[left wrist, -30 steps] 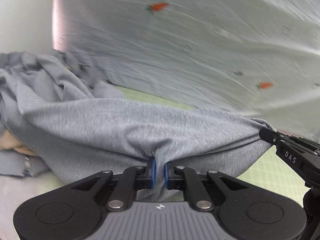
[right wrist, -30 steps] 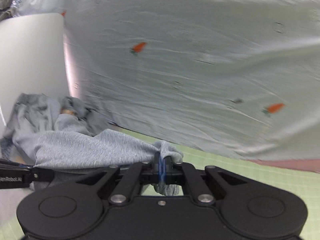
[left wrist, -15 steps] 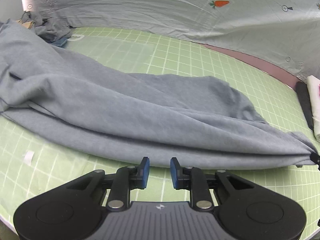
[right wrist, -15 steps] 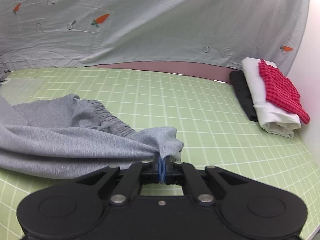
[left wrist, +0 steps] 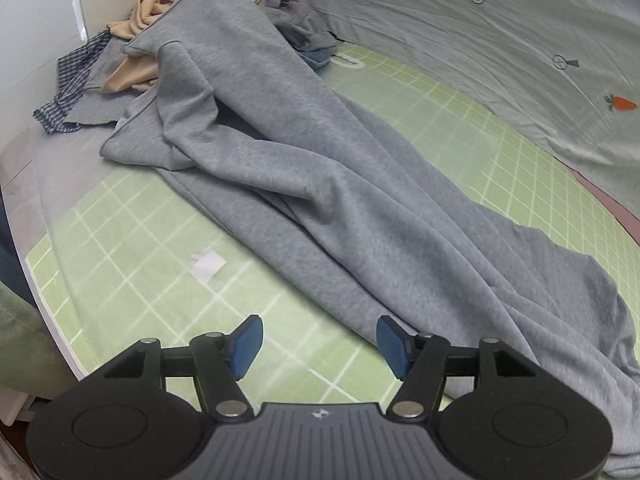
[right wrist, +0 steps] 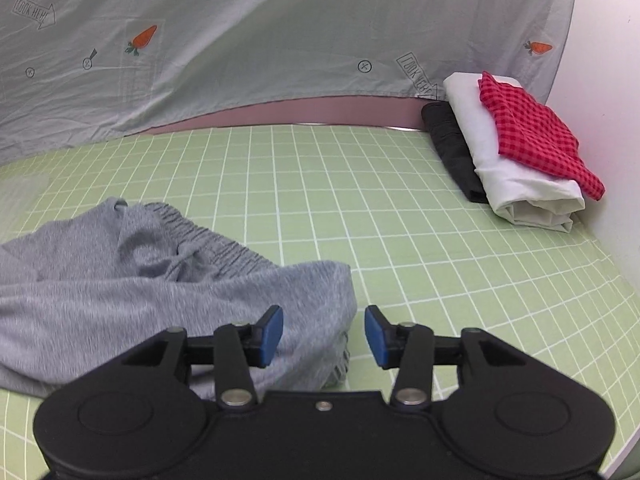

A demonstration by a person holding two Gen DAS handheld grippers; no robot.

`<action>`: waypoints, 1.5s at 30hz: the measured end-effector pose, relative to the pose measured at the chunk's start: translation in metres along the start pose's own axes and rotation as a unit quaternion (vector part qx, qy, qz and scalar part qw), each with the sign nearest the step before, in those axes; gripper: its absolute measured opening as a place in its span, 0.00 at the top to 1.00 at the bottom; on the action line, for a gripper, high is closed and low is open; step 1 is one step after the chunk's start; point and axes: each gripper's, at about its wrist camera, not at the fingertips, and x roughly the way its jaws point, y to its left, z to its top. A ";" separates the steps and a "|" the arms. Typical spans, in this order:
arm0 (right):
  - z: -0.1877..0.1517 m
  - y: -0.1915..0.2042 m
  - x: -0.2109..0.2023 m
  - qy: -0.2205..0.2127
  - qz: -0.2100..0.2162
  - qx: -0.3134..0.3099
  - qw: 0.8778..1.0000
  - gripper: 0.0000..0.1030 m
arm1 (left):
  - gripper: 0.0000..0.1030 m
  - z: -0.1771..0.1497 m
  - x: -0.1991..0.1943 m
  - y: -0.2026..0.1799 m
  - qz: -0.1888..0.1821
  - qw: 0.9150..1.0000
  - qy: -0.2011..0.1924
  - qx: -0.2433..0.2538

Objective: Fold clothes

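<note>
Trousers: grey, stretched long across the green mat — legs twisted, waistband rumpled.
Left hand-held gripper: wide open, empty.
Right hand-held gripper: wide open, empty — above the waistband corner.
Advice: smooth legs flat before creasing.

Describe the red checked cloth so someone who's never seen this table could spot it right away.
Start at the green grid mat and follow it to its far right corner by the white wall. A stack of folded clothes sits there; the red checked cloth lies on top, the only patterned, brightly coloured piece, above plain white and black ones.
</note>
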 end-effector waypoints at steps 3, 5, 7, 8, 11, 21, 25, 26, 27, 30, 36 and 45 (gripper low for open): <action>0.009 0.013 0.009 -0.004 0.005 -0.004 1.000 0.40 | 0.29 0.016 0.011 0.006 0.005 1.000 0.000 -0.010; 0.016 0.024 0.018 -0.002 0.017 -0.008 1.000 0.35 | 0.27 0.030 0.023 0.008 0.011 1.000 0.000 -0.018; 0.023 0.036 0.029 0.002 0.034 -0.013 0.999 0.30 | 0.25 0.045 0.034 0.011 0.017 0.999 -0.001 -0.027; 0.026 0.044 0.036 0.006 0.045 -0.017 0.999 0.28 | 0.24 0.053 0.040 0.013 0.020 0.999 -0.001 -0.035; 0.037 0.069 0.061 0.020 0.078 -0.038 0.996 0.23 | 0.22 0.076 0.060 0.017 0.030 0.997 -0.002 -0.067; 0.055 0.140 0.150 0.084 0.139 -0.089 0.983 0.19 | 0.20 0.128 0.125 0.035 0.089 0.986 0.022 -0.143; 0.063 0.141 0.161 0.081 0.167 -0.104 0.977 0.43 | 0.20 0.131 0.133 0.033 0.105 0.984 0.026 -0.143; 0.067 0.139 0.162 0.077 0.174 -0.108 0.976 0.56 | 0.20 0.131 0.134 0.030 0.110 0.984 0.027 -0.137; 0.071 0.138 0.164 0.074 0.173 -0.118 0.975 0.67 | 0.20 0.131 0.136 0.027 0.115 0.984 0.028 -0.130; 0.092 0.125 0.175 0.059 0.139 -0.119 0.981 0.80 | 0.20 0.131 0.137 0.009 0.115 0.987 0.029 -0.105; 0.148 0.026 0.246 0.039 -0.029 -0.064 0.997 0.94 | 0.20 0.125 0.133 -0.029 0.082 0.994 0.030 -0.058; 0.143 -0.058 0.208 0.025 -0.103 0.058 0.993 0.36 | 0.20 0.119 0.130 -0.069 0.053 0.997 0.040 -0.029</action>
